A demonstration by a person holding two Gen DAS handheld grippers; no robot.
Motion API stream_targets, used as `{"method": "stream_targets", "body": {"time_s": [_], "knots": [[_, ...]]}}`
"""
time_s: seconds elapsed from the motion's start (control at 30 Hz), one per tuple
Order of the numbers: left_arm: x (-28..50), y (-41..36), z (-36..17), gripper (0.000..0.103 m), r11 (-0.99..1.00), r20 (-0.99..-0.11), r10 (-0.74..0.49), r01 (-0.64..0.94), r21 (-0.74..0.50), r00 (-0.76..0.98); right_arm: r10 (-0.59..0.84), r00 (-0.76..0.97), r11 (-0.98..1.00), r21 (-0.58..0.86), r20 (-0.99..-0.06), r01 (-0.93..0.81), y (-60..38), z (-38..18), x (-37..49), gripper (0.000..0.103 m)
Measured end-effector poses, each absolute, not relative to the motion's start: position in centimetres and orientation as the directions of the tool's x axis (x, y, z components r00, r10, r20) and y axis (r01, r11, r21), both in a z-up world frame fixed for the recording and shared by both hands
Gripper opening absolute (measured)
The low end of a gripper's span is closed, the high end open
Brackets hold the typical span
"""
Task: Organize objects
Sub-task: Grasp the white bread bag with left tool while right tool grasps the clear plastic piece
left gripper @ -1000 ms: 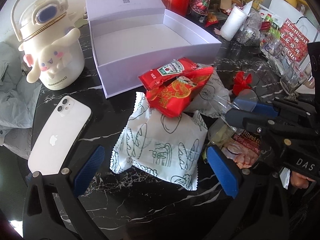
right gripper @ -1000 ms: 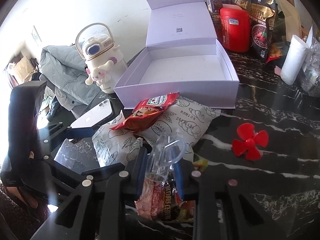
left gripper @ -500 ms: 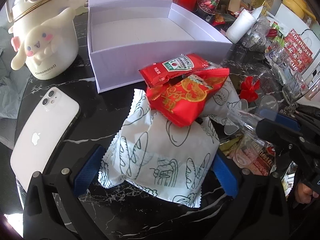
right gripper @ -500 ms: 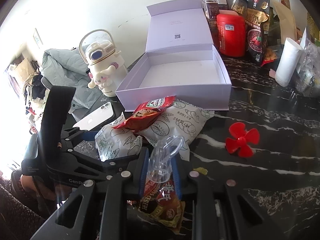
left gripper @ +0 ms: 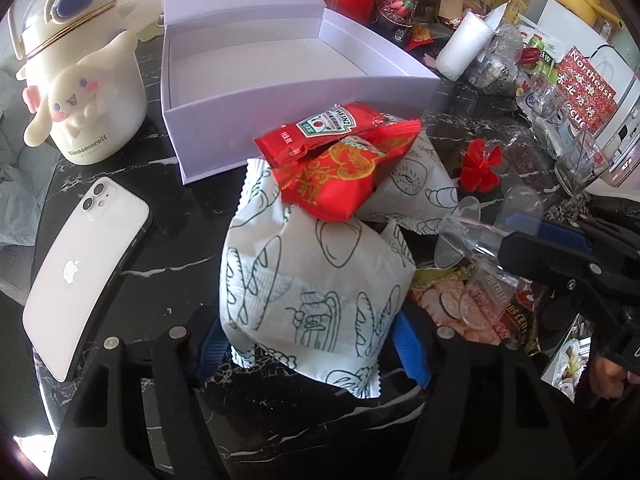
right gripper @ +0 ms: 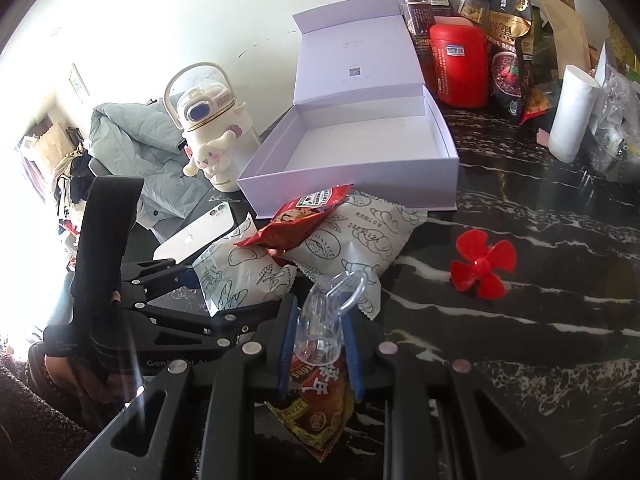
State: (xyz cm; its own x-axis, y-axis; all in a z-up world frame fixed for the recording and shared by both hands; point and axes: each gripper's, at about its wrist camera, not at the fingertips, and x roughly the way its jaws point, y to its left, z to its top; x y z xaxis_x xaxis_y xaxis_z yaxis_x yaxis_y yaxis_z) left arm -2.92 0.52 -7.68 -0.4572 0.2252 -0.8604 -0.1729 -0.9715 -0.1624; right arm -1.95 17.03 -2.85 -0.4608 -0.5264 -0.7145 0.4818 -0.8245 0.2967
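Observation:
My left gripper is shut on a white bread packet with green drawings, its blue pads pressing both sides. A red snack pouch and a Heinz ketchup sachet lie on top of it, beside a second white packet. My right gripper is shut on a clear plastic cup, held above a red-brown snack bag. The open lilac box stands empty behind the pile and also shows in the right wrist view.
A white phone lies left on the black marble table, with a Cinnamoroll bottle behind it. A red propeller lies right. Jars, a red canister, bags and a white roll crowd the back right.
My left gripper moved forward around the near bread packet and closed on it. My right gripper lifted slightly with the clear cup, still over the snack bag.

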Motion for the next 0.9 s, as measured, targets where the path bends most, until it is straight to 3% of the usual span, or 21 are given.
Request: {"method": "stream_targets", "body": {"time_s": [0.7,0.9], "knots": [[-0.9,0.2,-4.4,0.069,-0.978,-0.821,0.206,-0.148,-0.15,-0.532,-0.546,-0.506,-0.818,0.293,-0.668,0.496,18.8,-1.6,-0.2,0.02],[-0.8,0.6,-4.6,0.069,-0.978,-0.825,0.202,-0.15,-0.144,-0.527,-0.585,-0.426,-0.791,0.371,-0.691,0.486,19.2,-3.2,-0.8,0.021]]}}
